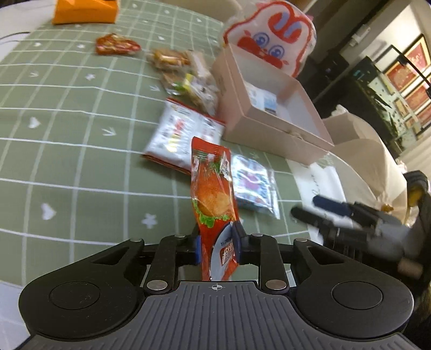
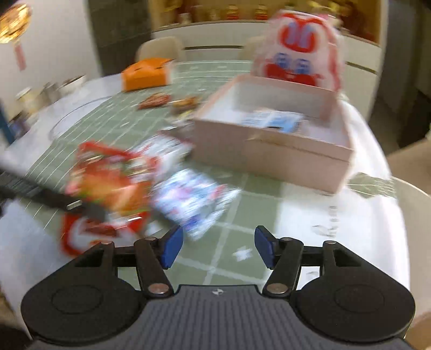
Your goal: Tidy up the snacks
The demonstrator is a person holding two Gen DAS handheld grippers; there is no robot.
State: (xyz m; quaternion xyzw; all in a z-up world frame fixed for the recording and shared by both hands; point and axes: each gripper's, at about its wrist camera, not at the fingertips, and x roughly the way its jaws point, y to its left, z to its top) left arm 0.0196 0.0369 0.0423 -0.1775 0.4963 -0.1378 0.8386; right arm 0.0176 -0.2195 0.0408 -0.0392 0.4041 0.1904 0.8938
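My left gripper (image 1: pixel 216 242) is shut on a red burger-print snack packet (image 1: pixel 211 193) and holds it upright above the green checked tablecloth (image 1: pixel 67 134). The packet also shows, blurred, in the right wrist view (image 2: pixel 107 177). An open pink box (image 1: pixel 272 107) with a rabbit-face lid holds a blue-white packet (image 2: pixel 274 121); the box shows in the right wrist view (image 2: pixel 272 150) too. My right gripper (image 2: pixel 217 246) is open and empty above the tablecloth, beside a blue-white packet (image 2: pixel 188 202) that also shows in the left wrist view (image 1: pixel 253 185).
A white-red packet (image 1: pixel 183 134) lies left of the box. Several clear-wrapped snacks (image 1: pixel 186 78) and a small red packet (image 1: pixel 115 44) lie further back. An orange box (image 1: pixel 84 12) stands at the far edge. A chair (image 1: pixel 363 156) stands past the table's right edge.
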